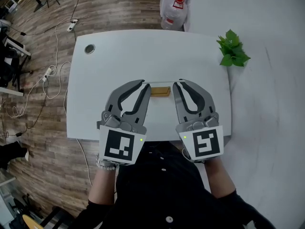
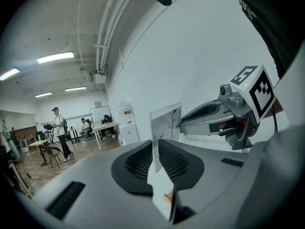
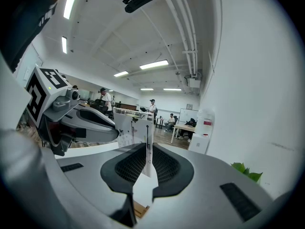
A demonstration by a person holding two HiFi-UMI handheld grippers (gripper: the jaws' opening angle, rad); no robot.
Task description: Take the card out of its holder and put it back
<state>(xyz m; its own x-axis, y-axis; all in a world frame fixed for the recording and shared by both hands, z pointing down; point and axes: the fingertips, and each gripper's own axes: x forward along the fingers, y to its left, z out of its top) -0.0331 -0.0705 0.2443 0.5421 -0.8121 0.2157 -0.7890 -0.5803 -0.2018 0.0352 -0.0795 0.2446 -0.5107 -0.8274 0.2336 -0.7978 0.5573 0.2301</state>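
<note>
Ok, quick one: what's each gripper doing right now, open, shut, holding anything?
Left gripper: shut on one end of the card.
Right gripper: shut on the card's other end.

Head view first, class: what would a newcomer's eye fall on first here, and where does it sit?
Two grey tongs with marker cubes meet mid-table: the left tongs and right tongs each grip a side edge of a thin upright card above its wooden holder. Next comes the green plant at the far right corner of the white table.
</note>
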